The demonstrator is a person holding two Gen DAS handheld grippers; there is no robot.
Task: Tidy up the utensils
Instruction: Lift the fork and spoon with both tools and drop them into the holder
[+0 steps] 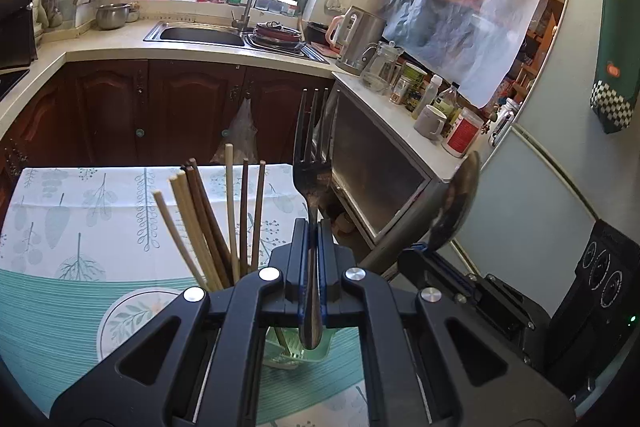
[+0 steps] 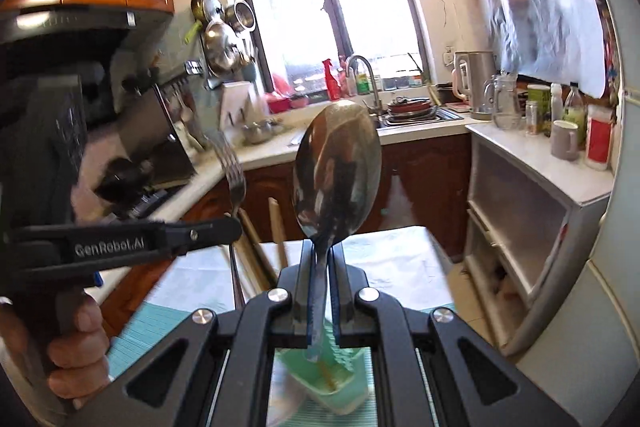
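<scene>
My left gripper (image 1: 313,227) is shut on a metal fork (image 1: 312,163), held upright with tines up, its handle end hanging above a pale green utensil holder (image 1: 288,351). Several wooden chopsticks (image 1: 212,219) stand in that holder. My right gripper (image 2: 321,247) is shut on a metal spoon (image 2: 336,171), bowl up, its handle end over the green holder (image 2: 340,383). In the left wrist view the right gripper (image 1: 420,251) and spoon (image 1: 456,203) are close on the right. In the right wrist view the left gripper (image 2: 224,227) holds the fork (image 2: 234,179) at left.
The holder stands on a table with a leaf-print cloth (image 1: 100,211) and a round plate-like mat (image 1: 132,315). Beyond are dark wood cabinets (image 1: 180,107), a sink (image 1: 200,35), a kettle (image 1: 360,39), a side counter with jars and a mug (image 1: 430,121), and a fridge (image 1: 560,167) at right.
</scene>
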